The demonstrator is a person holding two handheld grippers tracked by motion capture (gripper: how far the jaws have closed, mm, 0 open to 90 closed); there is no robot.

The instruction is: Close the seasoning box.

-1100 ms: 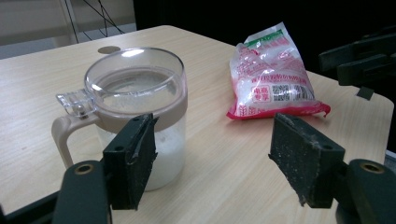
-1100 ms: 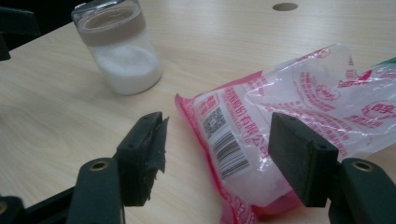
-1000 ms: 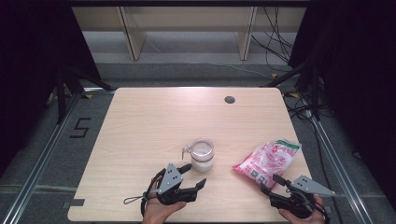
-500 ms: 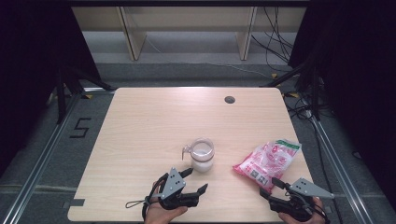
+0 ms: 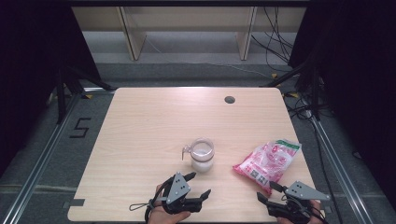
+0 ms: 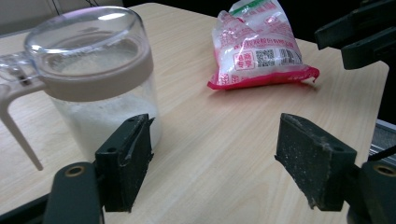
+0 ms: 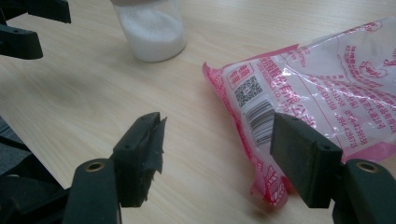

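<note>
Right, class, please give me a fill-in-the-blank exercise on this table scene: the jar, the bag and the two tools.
1. The clear jar holds a ____ powder.
2. The sealed bag of white grains has a clear front printed mainly in ____.
3. In the high view, the bag lies to the ____ of the jar.
4. The left tool and the right tool both have their jaws ____, with nothing between them.

Missing words: white; pink; right; open

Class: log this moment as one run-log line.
left gripper: open, near jar | right gripper: open, near pink bag | nothing held
</note>
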